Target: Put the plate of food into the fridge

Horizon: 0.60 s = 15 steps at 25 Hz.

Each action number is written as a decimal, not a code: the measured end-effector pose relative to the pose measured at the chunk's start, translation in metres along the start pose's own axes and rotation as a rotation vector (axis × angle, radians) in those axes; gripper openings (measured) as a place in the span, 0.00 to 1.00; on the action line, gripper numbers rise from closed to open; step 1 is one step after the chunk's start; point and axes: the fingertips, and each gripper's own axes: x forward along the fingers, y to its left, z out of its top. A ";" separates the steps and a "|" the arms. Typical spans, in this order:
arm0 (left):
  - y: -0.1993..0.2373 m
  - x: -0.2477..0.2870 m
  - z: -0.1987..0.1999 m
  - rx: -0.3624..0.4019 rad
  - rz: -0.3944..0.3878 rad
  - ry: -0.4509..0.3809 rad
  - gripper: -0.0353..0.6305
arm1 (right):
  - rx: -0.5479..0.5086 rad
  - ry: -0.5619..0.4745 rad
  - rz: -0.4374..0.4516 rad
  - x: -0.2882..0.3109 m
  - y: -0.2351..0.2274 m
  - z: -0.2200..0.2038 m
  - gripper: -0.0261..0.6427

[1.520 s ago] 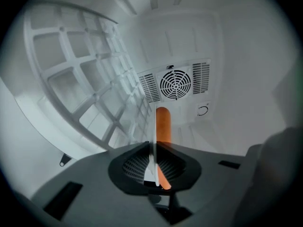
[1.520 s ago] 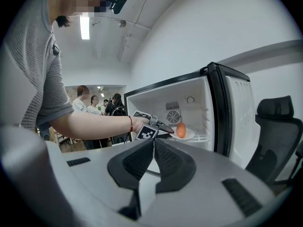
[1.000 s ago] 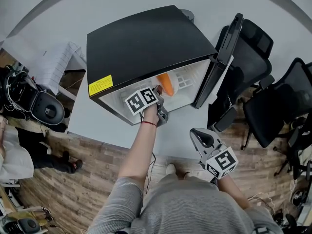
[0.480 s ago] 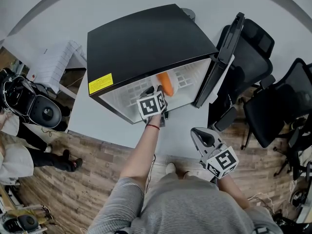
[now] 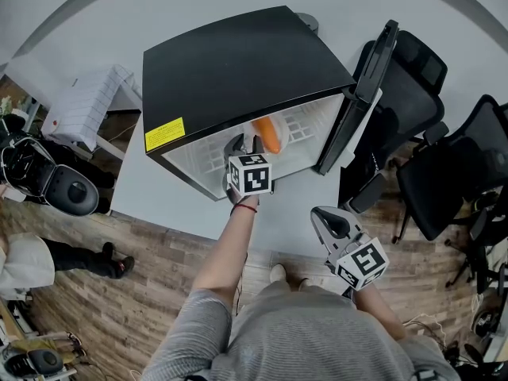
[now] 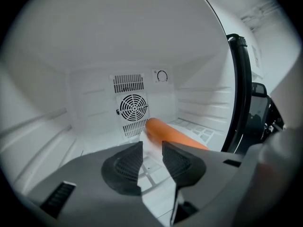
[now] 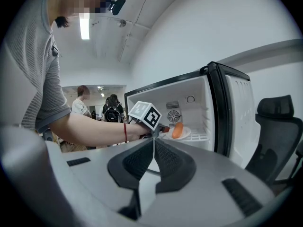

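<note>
Already inside the open mini fridge [image 5: 238, 70]: the plate [image 7: 185, 135] with its orange, sausage-shaped food [image 6: 173, 134], resting on the white wire shelf [image 6: 199, 129], towards the door side. Straight ahead of the left gripper [image 6: 152, 148], just past its tips, with the plate's white rim showing through the gap. Fingers [image 6: 124, 163] spread wide, having just been opening, with no pad pressing on the plate. Long axis of the food slanting from the back wall's fan grille [image 6: 132, 108] forward towards the door [image 5: 365, 94], so probably a straight pull backwards out of the fridge mouth, with little to snag.

Right gripper [image 7: 152, 150] held back near the body, well apart from the fridge, fingers pressed together on nothing. Nearer of the two to the door, swung open on the right, so likely the better one for shutting it.

Fridge standing on a pale worktop [image 5: 159, 189]. Wood-patterned floor below, black office chairs [image 5: 413, 94] to the right, and other people in the room behind.
</note>
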 end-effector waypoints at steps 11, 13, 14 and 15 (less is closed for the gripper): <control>-0.005 -0.016 0.005 -0.022 -0.040 -0.064 0.24 | -0.011 -0.005 0.009 -0.005 0.008 0.002 0.06; -0.007 -0.019 0.006 -0.016 -0.037 -0.072 0.20 | -0.012 -0.008 0.011 -0.007 0.010 0.003 0.06; -0.007 -0.021 0.006 -0.010 -0.035 -0.074 0.15 | -0.014 -0.010 0.012 -0.008 0.011 0.003 0.06; -0.007 -0.023 0.006 -0.005 -0.033 -0.075 0.11 | -0.015 -0.012 0.013 -0.009 0.011 0.003 0.06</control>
